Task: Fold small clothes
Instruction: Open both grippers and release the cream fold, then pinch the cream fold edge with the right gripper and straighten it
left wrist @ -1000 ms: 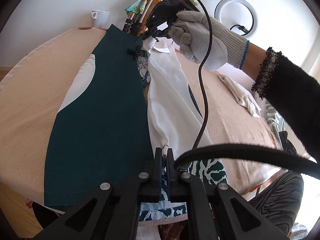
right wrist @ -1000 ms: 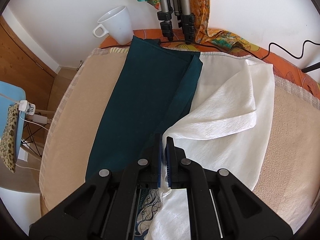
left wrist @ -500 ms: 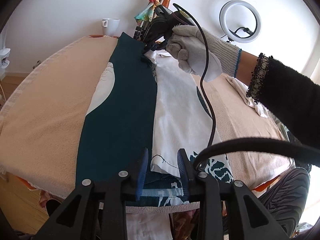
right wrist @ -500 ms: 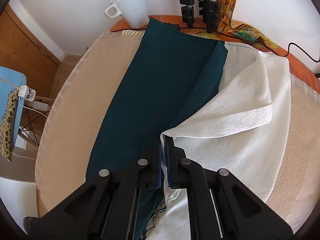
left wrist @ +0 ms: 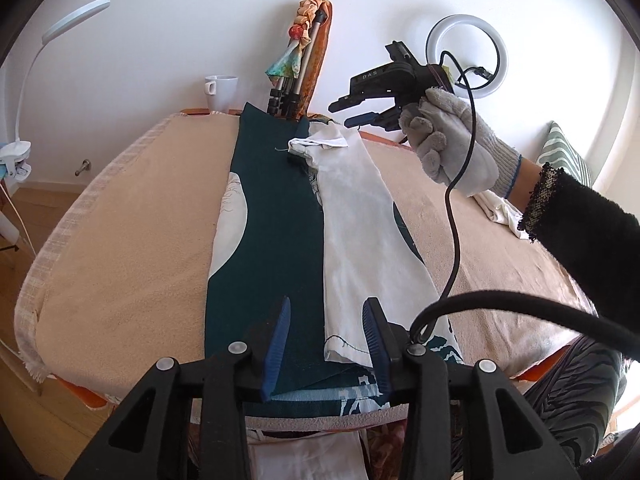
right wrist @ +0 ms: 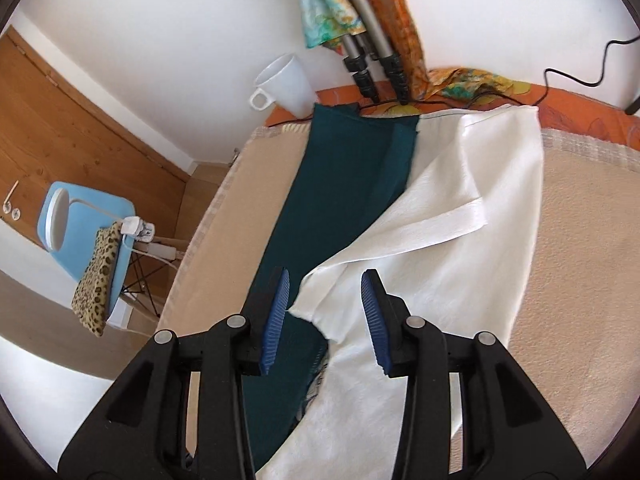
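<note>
A long garment (left wrist: 276,248) lies stretched along a worktop (left wrist: 132,248) covered with a beige towel. It is dark teal on one side, and a white layer (left wrist: 360,232) is folded over its other side, running from the near edge to the far edge by the wall.

In the left wrist view, the left claw (left wrist: 326,340) hangs just above the near end of the garment. Its jaws have just been opening and now stand partly apart, with blue ribbed pads (left wrist: 276,344). The teal cloth and the white corner show in the gap below, but the pads do not press on them.

Farther back, a gloved hand (left wrist: 452,144) with a black sleeve (left wrist: 588,240) holds the right claw (left wrist: 360,110) in the air above the far end of the garment, near a white collar-like fold (left wrist: 320,143). A black cable (left wrist: 456,208) trails from it.

In the right wrist view, the right claw (right wrist: 324,312) has also just been opening; its jaws stand partly apart, and a loose white corner (right wrist: 316,308) lies below the gap, not gripped.

At the back of the worktop stand a white mug (right wrist: 286,84) and folded tripod legs (right wrist: 372,72) draped with a patterned scarf (right wrist: 332,12). A ring light (left wrist: 466,56) stands against the wall. Beside the worktop is a blue chair (right wrist: 80,232) with a leopard-print cloth (right wrist: 96,276) on it.
</note>
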A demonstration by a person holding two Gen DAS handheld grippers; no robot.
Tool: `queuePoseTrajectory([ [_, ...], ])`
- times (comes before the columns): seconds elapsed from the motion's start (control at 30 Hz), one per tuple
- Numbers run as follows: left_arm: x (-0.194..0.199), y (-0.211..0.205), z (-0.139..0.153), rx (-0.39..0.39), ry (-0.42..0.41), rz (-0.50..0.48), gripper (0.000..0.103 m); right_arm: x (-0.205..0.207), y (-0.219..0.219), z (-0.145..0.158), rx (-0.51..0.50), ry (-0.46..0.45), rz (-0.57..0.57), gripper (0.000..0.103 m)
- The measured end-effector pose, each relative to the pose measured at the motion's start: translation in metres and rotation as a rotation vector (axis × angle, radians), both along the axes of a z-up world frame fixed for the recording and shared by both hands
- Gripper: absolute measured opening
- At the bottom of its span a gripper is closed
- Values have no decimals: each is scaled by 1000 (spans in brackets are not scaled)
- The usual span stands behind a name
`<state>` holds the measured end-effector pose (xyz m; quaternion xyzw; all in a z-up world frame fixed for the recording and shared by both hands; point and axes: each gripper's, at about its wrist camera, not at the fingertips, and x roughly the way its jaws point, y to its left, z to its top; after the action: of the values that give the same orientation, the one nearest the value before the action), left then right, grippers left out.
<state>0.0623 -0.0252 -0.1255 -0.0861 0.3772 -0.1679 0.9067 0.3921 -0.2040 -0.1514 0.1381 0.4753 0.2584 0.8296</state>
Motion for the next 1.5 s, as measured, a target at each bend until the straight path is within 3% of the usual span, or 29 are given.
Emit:
queuePoseTrajectory([
  [0.1,0,-5,5,28,-28,-8,40,29,-21,-8,29,36,-127,40],
  [0.2,3,-7,2,31,-21,-15,40,54,-20,-18,6,42,-181,40],
  [0.3,8,-6,-4,28,2,-11,40,71,-14,-29,-71,47,-209,40],
  [0.43,16,-1,-10,14,28,8,40,83,-11,-43,-87,69,-181,40],
  [0.5,19,2,-11,17,30,19,40,85,-7,-44,-78,70,-157,32],
  [0.53,21,3,-12,21,29,26,40,85,-5,-44,-70,76,-140,7],
  [0.73,30,22,-21,-6,54,82,40,90,6,-17,-49,22,-117,4],
  [0.83,30,31,-24,-11,59,101,40,91,7,-12,-111,0,-130,4],
  [0.9,30,34,-26,-17,62,108,40,92,4,-18,-133,15,-132,24],
  [0.93,30,36,-27,-20,66,108,40,92,2,-21,-153,13,-139,45],
  [0.97,31,37,-29,-21,71,107,40,90,0,-25,-174,10,-145,57],
  [1.1,32,37,-31,-32,86,105,40,93,-6,-45,-179,61,-138,57],
  [1.2,33,36,-31,-33,84,102,40,91,1,-45,-203,40,-100,44],
  [1.23,34,36,-31,-36,86,103,40,92,4,-45,-194,56,-81,19],
  [1.27,35,37,-32,-40,89,104,40,93,5,-44,-183,78,-71,7],
  [1.5,37,39,-33,-64,101,113,40,102,15,-5,-52,55,-78,7],
])
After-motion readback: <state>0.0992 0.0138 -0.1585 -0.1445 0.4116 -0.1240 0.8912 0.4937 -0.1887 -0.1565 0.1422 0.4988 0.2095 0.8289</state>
